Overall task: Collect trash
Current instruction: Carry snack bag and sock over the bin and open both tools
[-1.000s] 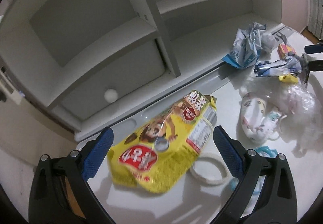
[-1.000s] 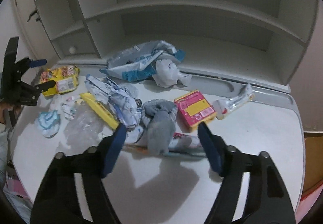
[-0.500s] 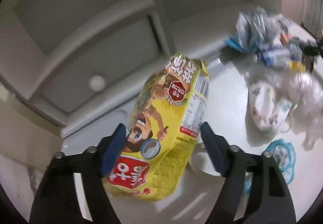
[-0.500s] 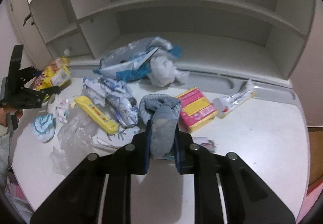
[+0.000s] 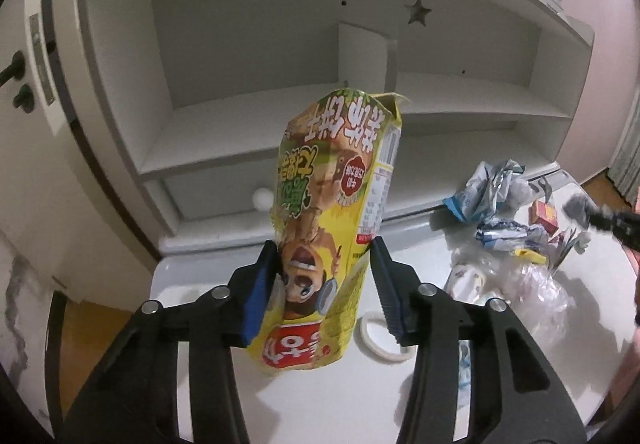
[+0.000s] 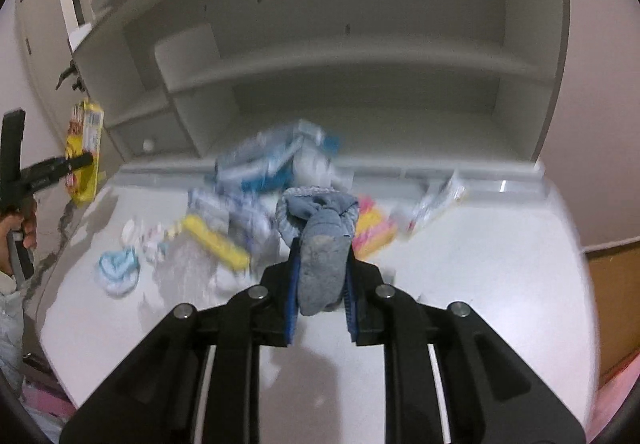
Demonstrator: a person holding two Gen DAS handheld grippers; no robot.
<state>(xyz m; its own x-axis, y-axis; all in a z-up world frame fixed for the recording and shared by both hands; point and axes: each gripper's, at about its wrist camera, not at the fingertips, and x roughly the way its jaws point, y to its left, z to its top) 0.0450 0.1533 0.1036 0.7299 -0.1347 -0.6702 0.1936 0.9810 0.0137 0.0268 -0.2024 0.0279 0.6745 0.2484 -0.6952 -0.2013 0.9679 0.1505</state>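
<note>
My left gripper [image 5: 324,280] is shut on a yellow snack bag [image 5: 332,212] and holds it upright, lifted above the white desk [image 5: 304,400]. It also shows in the right wrist view [image 6: 84,152], at the far left. My right gripper [image 6: 320,284] is shut on a grey-blue sock [image 6: 320,240], raised off the desk [image 6: 480,264]. It shows small at the right edge of the left wrist view [image 5: 612,222]. More trash lies between them: a blue-white crumpled wrapper [image 5: 484,190], a yellow bar [image 6: 216,240] and a pink box [image 6: 372,228].
A white shelf unit [image 5: 280,84] stands along the desk's back. A tape ring [image 5: 380,336], clear plastic bag [image 5: 532,288] and patterned masks [image 5: 468,280] lie on the left side. A light-blue mask [image 6: 118,270] and a tube [image 6: 436,200] also lie there.
My left gripper closed on the snack bag and lifted it upright off the desk. My right gripper closed on the sock and raised it.
</note>
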